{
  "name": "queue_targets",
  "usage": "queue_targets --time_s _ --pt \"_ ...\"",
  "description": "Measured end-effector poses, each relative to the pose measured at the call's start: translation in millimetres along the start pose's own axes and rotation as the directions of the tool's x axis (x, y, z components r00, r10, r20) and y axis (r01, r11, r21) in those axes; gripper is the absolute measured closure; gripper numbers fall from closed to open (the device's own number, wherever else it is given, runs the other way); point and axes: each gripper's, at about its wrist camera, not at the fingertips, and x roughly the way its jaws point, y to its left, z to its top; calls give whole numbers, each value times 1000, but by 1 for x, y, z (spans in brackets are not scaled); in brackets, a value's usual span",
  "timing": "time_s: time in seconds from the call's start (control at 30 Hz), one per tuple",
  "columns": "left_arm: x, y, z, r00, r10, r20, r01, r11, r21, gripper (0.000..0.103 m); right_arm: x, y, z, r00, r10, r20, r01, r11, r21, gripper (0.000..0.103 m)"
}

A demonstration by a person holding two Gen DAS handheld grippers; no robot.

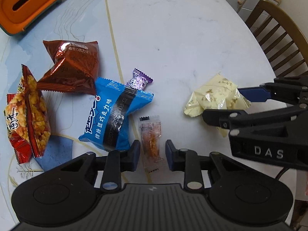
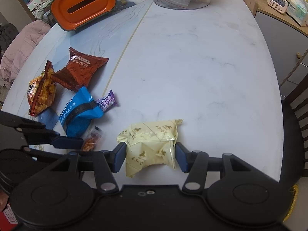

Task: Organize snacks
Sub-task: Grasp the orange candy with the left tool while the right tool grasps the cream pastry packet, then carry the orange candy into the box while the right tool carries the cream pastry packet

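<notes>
Near the surface (image 2: 192,57) edge, the right gripper (image 2: 150,155) is clamped on the yellow pack (image 2: 152,144). Left gripper (image 1: 152,155) has its jaws apart around a clear sachet (image 1: 150,140), not pressing it. Wide free room lies beyond; only the right view shows a clock (image 2: 277,1)

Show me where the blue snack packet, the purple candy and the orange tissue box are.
blue snack packet (image 1: 113,113): left wrist view, middle of its front.
purple candy (image 1: 137,81): left wrist view, wrapper's shiny centre.
orange tissue box (image 2: 84,5): right wrist view, top face beside the slot.
</notes>
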Motion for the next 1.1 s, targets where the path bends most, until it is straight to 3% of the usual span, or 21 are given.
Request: queue_targets --time_s 0.03,0.3,0.63,1.1 --pt "0 -1 0 1000 13 3 -13 1000 6 87 0 1 -1 1000 -2 0 2 1000 -2 51" --pt "-14 3 -6 999 30 23 -29 999 -33 89 -12 8 -11 1000 -13 13 12 1000 19 54" --pt "-75 11 -25 998 30 63 -28 999 -38 89 -70 38 -32 998 9 69 -10 1000 21 55" --pt "-181 24 -109 988 12 153 -12 1000 -3 89 -163 116 -86 990 8 143 -4 1000 -26 55"
